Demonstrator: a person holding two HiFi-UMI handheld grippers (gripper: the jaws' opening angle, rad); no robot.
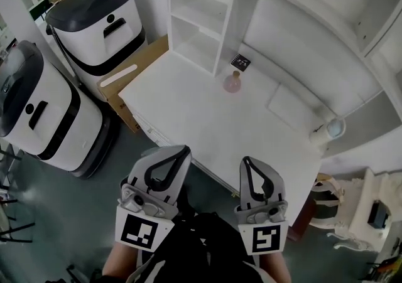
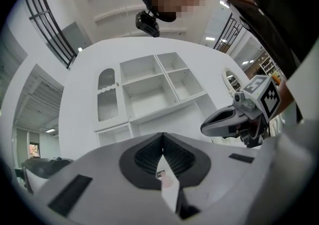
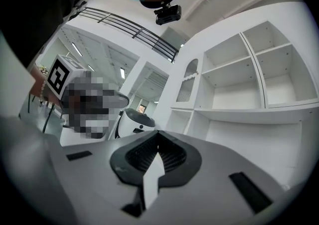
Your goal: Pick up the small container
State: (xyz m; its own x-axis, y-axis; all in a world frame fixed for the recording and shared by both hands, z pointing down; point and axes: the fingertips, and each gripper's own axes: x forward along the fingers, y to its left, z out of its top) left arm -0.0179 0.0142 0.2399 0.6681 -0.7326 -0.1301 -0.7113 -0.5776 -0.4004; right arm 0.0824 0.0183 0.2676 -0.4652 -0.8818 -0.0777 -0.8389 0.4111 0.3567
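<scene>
Desk point(image 1: 188, 112) of plain white fills the middle of the head view, with a white shelf unit point(image 1: 201, 18) standing along its far side. The small container point(image 1: 232, 81), a pale pink flask shape with a tan stopper, stands upright on the desk just in front of the shelf unit's lower bay. A black marker tile point(image 1: 240, 61) lies just behind it.

The left hand-held gripper point(image 1: 181, 150) hangs at the desk's near edge with its jaws pressed together and nothing between them. The right hand-held gripper point(image 1: 245, 161) is beside it at the same edge, jaws likewise closed tip to tip and empty. The small container is well apart from both, across the bare desk top. It lies almost straight ahead of the right hand-held gripper and ahead and to the right of the left one.

In the left gripper view a small pinkish blot shows through the slit below the closed tips. It may be the container far off, though it is too small to be sure.

Two white-and-black machines point(image 1: 94, 18) stand on the floor at the left, and a cardboard sheet point(image 1: 144, 56) leans by the desk's corner.
</scene>
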